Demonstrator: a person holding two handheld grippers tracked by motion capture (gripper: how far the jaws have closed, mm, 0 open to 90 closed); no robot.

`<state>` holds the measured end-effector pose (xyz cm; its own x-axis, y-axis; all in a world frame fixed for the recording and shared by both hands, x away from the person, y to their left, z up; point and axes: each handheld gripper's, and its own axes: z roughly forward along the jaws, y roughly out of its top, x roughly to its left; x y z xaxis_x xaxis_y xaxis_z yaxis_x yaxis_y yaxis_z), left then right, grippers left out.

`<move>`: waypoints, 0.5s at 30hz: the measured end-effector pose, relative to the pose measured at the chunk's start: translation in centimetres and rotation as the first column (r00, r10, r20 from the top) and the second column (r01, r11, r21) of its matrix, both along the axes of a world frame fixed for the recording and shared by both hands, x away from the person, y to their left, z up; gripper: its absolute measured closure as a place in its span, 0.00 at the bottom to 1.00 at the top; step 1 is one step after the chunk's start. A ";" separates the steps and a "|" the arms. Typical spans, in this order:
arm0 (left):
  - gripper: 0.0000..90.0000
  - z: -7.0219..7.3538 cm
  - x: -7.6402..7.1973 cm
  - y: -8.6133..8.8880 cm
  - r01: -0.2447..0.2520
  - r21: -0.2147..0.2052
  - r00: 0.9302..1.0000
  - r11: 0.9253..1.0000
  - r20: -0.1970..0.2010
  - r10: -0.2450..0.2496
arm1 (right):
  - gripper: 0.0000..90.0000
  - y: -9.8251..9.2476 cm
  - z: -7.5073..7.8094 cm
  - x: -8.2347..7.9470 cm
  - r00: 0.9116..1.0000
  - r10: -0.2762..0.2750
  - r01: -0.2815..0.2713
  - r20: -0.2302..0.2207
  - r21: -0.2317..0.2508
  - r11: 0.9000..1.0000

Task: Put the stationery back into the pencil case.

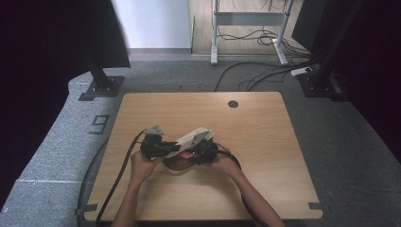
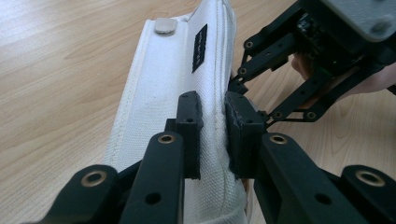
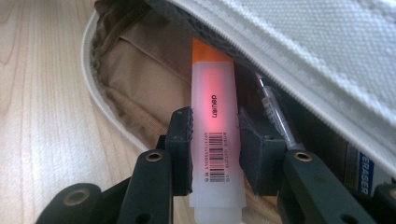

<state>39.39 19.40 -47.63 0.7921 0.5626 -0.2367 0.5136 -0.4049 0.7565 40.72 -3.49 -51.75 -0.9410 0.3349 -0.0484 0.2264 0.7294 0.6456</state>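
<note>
Wooden table [image 1: 265, 156]: left gripper [image 2: 212, 135] clamps the white pencil case [image 2: 163, 102]; right gripper [image 3: 215, 140] grips the highlighter [image 3: 215, 140] at its mouth. Next, likely extraction or insertion.

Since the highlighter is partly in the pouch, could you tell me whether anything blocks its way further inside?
Nothing visible does. The right gripper holds the highlighter in the open mouth of the white pouch, whose flap the left gripper pinches; a pen lies beside it.

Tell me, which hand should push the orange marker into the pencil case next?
The right. Its gripper is already clamped on the marker, whose tip points into the open pencil case. The left gripper is busy pinching the case's white flap, holding it open.
</note>
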 end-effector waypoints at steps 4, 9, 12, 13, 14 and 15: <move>0.85 0.0 0.0 0.0 0.003 0.000 1.000 1.000 -0.002 -0.003 | 0.72 0.3 -0.2 0.3 1.000 0.000 0.000 -0.010 0.004 1.000; 0.85 -0.1 0.1 0.0 0.002 0.004 1.000 1.000 -0.002 -0.002 | 0.69 0.7 -0.5 0.6 1.000 -0.005 0.005 -0.019 0.009 1.000; 0.85 -0.1 0.1 0.1 0.005 0.003 1.000 1.000 -0.006 -0.005 | 0.61 0.5 -0.5 0.4 1.000 -0.007 0.007 -0.005 0.005 1.000; 0.85 -0.1 0.1 0.1 0.005 0.003 1.000 1.000 -0.006 -0.005 | 0.61 0.3 -0.4 0.2 1.000 -0.019 0.019 -0.009 0.012 1.000; 0.85 -0.1 0.1 0.1 0.005 0.004 1.000 1.000 -0.006 -0.005 | 0.61 0.1 -0.3 0.2 1.000 -0.022 0.023 -0.005 0.016 1.000; 0.85 -0.1 0.1 0.1 0.005 0.004 1.000 1.000 -0.006 -0.005 | 0.60 -0.2 -0.2 0.1 1.000 -0.027 0.027 -0.006 0.021 0.999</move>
<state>39.48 19.47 -47.73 0.7936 0.5595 -0.2389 0.5158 -0.4105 0.7520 40.81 -3.71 -51.95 -0.9320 0.3608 -0.0357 0.2492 0.7092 0.6594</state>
